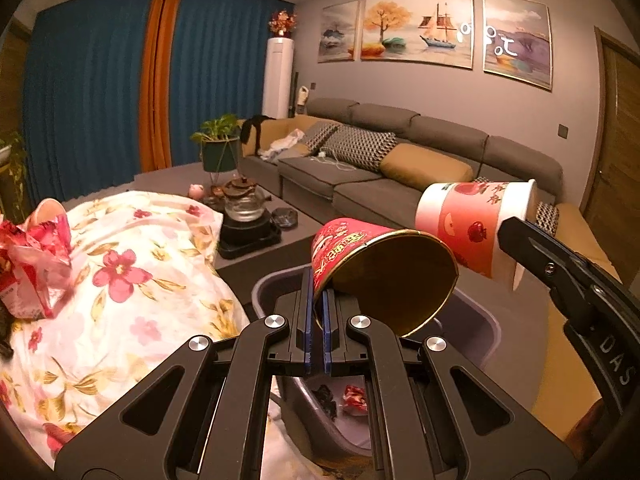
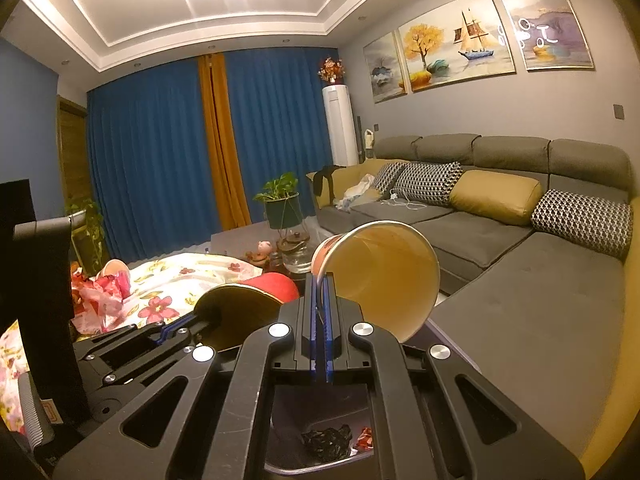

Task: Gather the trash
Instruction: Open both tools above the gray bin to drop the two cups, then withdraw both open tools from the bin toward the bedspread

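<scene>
My left gripper (image 1: 318, 300) is shut on the rim of a red paper cup (image 1: 384, 272) with a gold inside, held tilted over a grey trash bin (image 1: 476, 332). My right gripper (image 2: 319, 296) is shut on the rim of a white and red paper cup (image 2: 380, 276), also over the bin (image 2: 288, 464). That cup shows at the right of the left wrist view (image 1: 476, 220). The red cup shows left of it in the right wrist view (image 2: 248, 304). Dark crumpled trash (image 2: 326, 442) and a red wrapper (image 1: 354, 398) lie in the bin.
A table with a floral cloth (image 1: 120, 280) holds crumpled red wrappers (image 1: 32, 264) and a pink cup (image 2: 114, 268). A glass teapot on a black tray (image 1: 244, 208) and a potted plant (image 1: 218, 144) stand behind. A grey sofa (image 2: 520, 264) fills the right.
</scene>
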